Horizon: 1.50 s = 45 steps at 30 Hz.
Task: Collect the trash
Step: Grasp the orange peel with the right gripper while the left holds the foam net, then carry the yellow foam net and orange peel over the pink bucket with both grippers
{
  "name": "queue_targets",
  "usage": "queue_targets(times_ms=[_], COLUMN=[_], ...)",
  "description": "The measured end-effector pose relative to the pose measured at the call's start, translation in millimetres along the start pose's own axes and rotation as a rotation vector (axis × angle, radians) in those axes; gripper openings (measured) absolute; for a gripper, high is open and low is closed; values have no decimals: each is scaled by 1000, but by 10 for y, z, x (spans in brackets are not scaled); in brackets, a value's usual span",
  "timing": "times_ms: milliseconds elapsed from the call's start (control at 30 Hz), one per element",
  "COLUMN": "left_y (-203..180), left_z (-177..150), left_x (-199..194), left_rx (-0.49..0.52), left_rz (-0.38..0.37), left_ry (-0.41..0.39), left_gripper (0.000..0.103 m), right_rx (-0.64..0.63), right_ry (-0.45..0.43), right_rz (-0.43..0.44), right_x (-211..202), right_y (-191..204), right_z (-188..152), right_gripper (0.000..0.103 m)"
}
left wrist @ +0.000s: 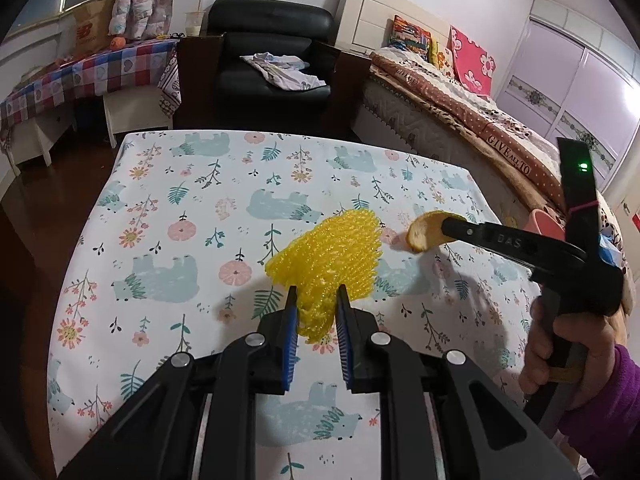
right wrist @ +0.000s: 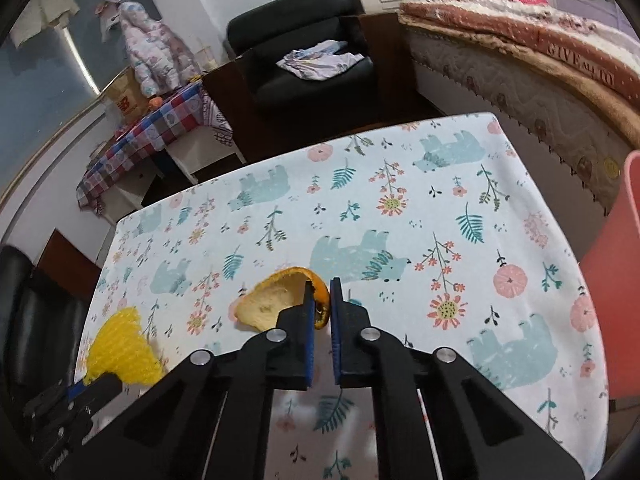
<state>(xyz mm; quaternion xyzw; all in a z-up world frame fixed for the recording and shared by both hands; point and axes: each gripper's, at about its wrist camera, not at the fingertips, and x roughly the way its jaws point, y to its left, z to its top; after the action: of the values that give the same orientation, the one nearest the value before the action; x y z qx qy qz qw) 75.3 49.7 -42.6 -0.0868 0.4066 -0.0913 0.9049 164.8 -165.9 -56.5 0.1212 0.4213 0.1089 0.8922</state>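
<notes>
A yellow foam fruit net (left wrist: 332, 256) lies on the bear-print tablecloth (left wrist: 160, 220), its near end pinched between the blue pads of my left gripper (left wrist: 317, 300), which is shut on it. To its right, a curled orange peel (left wrist: 420, 236) is clamped at its edge by my right gripper (left wrist: 442, 226). In the right wrist view, the peel (right wrist: 272, 300) sticks out to the left of my right gripper (right wrist: 322, 292), just over the cloth (right wrist: 440, 200). The net (right wrist: 120, 352) and my left gripper (right wrist: 94, 386) show at the lower left.
A pink bin (right wrist: 616, 280) stands at the table's right edge, also visible behind the right gripper (left wrist: 542, 222). A hand in a purple sleeve (left wrist: 568, 352) holds that gripper. Beyond the table are a black armchair (left wrist: 272, 52), a bed (left wrist: 460, 100) and a checkered side table (left wrist: 80, 76).
</notes>
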Motion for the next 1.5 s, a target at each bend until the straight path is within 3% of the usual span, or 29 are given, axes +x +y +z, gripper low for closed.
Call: queue_targets(times_ms=[600,1500], left_y=[-189,-847], left_z=[-59,-38], left_x=[-363,-713], left_rx=[15,81], left_rz=[38,24], left_ry=[-44,-111], left_gripper=[16,16], right_rx=[-208,-136], right_ry=[-96,-265], right_rz=[51,-35], right_x=[-887,-1792], right_y=[395,-109], right_z=[-314,-549], right_gripper=[7,7])
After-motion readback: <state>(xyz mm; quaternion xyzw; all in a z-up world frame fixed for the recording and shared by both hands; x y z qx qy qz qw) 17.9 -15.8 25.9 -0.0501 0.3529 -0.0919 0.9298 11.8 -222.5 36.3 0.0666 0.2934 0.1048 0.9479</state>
